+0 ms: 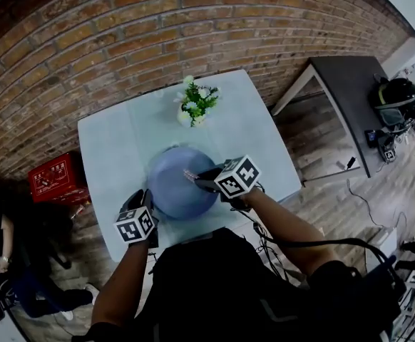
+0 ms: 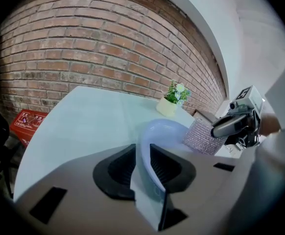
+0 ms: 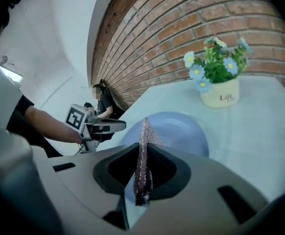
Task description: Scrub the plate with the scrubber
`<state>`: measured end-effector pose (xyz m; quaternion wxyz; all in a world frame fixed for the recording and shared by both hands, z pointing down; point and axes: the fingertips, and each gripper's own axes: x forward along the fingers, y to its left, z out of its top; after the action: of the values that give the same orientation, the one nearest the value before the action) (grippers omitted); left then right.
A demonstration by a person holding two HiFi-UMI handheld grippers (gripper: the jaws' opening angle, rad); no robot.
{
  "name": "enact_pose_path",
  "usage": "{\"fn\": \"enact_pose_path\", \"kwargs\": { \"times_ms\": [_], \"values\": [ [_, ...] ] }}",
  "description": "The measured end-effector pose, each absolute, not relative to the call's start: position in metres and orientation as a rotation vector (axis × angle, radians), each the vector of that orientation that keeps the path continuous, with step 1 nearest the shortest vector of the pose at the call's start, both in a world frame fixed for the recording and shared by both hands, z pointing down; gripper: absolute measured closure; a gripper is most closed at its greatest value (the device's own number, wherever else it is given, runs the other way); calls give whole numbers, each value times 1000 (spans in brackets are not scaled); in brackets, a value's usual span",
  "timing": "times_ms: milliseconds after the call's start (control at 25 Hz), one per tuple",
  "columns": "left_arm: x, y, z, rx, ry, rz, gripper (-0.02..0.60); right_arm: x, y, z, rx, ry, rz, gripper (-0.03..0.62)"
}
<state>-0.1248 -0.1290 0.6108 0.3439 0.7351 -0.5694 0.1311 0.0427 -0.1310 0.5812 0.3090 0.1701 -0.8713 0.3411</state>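
A lavender-blue plate lies on the pale blue table, near its front edge. My left gripper is shut on the plate's left rim. In the left gripper view the rim runs between both pads of the left gripper. My right gripper hovers over the plate's right half, shut on a sparkly silver scrubber. The scrubber stands on edge between the right gripper's pads, with the plate beyond it. The left gripper view shows the scrubber at the plate's far side.
A cream pot of flowers stands behind the plate, towards the brick wall. A red crate sits on the floor to the left, near a seated person. To the right are a dark table and cables on the floor.
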Motion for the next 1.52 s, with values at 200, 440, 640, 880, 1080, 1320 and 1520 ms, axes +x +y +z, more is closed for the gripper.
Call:
{"fn": "enact_pose_path", "kwargs": {
  "times_ms": [200,440,640,880,1080,1320,1520],
  "values": [
    [-117,-133,614,1906,-1429,321,484,50,-162,583,627,-2320,719,530],
    [-106,-133,622,1920,-1380,365,485,38,-187,585,670,-2324,423,530],
    [-108,-133,629,1875,-1374,365,485,26,-188,598,620,-2284,249,531],
    [-112,-124,633,1888,-1361,398,516,11,-172,622,552,-2250,283,531],
    [-111,-124,634,1858,-1353,368,525,3,-166,641,558,-2232,435,531],
    [-109,-124,633,1849,-1348,361,528,-3,-171,654,565,-2200,557,530],
    [-109,-124,632,1863,-1330,364,528,-19,-171,658,523,-2182,588,530]
  ]
}}
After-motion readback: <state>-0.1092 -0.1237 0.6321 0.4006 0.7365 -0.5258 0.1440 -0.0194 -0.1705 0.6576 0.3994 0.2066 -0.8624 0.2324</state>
